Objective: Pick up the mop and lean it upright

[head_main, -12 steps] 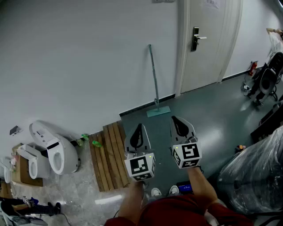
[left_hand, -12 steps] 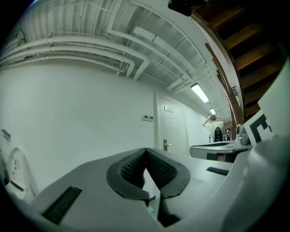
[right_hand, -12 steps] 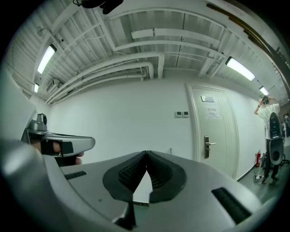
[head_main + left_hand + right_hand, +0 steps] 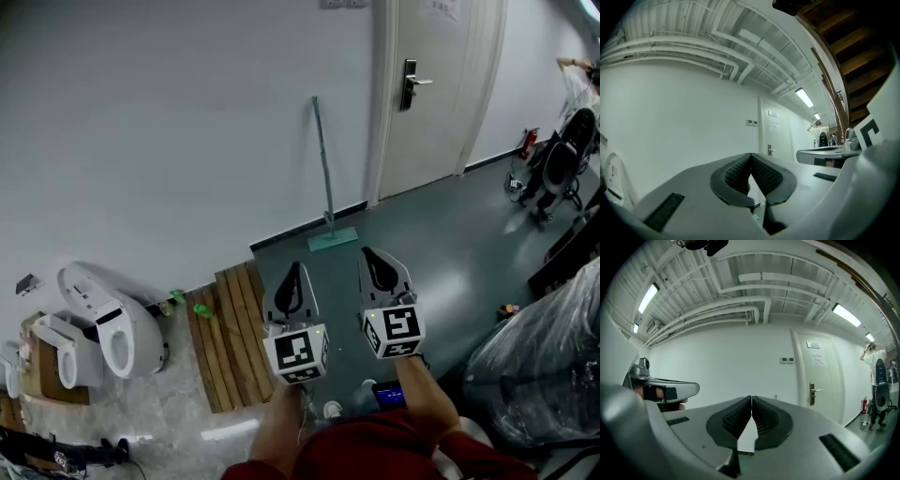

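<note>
The mop [image 4: 324,169] stands upright with its thin grey handle leaning on the white wall and its flat teal head [image 4: 333,240] on the dark floor. Both grippers are well short of it, held side by side above the floor. My left gripper [image 4: 292,273] is shut with nothing in it; its ribbed pads meet at the tip in the left gripper view [image 4: 750,159]. My right gripper [image 4: 371,257] is shut and empty too, jaws touching in the right gripper view [image 4: 751,401]. The mop handle is barely visible above the right jaws.
A wooden slatted mat [image 4: 223,333] lies on the floor at left, beside white toilet seats [image 4: 108,323]. A white door [image 4: 427,84] with a handle stands right of the mop. A plastic-covered bulk [image 4: 544,375] sits at right, and a person [image 4: 583,80] with a chair stands far right.
The view has shifted slightly; the grippers and mop hold nearly the same places, and both grippers stay shut.
</note>
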The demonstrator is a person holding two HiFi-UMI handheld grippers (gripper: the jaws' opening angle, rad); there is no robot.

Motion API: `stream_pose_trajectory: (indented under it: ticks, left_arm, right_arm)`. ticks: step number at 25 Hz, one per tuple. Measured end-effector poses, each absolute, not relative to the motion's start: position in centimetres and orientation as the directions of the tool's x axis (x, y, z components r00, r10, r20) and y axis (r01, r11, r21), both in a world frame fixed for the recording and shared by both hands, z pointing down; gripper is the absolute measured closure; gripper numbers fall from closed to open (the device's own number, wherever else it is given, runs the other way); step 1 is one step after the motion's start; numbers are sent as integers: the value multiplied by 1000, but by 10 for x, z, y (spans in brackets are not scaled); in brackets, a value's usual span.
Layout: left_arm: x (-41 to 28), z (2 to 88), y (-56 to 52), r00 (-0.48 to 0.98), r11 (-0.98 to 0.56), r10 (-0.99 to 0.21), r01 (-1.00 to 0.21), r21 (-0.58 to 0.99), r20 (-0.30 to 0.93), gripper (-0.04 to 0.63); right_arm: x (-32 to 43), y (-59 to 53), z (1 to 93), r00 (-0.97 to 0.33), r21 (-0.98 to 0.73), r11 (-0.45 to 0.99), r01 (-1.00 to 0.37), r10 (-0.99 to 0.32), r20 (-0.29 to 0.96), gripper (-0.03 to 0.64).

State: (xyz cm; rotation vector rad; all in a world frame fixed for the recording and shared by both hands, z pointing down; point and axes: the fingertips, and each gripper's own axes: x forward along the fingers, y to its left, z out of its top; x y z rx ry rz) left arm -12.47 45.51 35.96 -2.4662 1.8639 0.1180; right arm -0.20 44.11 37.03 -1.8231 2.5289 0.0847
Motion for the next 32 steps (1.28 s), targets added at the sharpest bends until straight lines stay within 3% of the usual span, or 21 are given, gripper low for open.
stream_pose_trajectory:
  ticks: [10,32]
  left_arm:
    - [-115,376,401,270,-271,-961,-963,8,-68,581]
    - [4,368,194,255,-254,-964,-967,-23,-69,581]
  right_arm:
    - [11,385,388,-309,0,310,-951,-950,-52,598]
    - [129,174,386,-325,-39,327,-944,-944,-55,598]
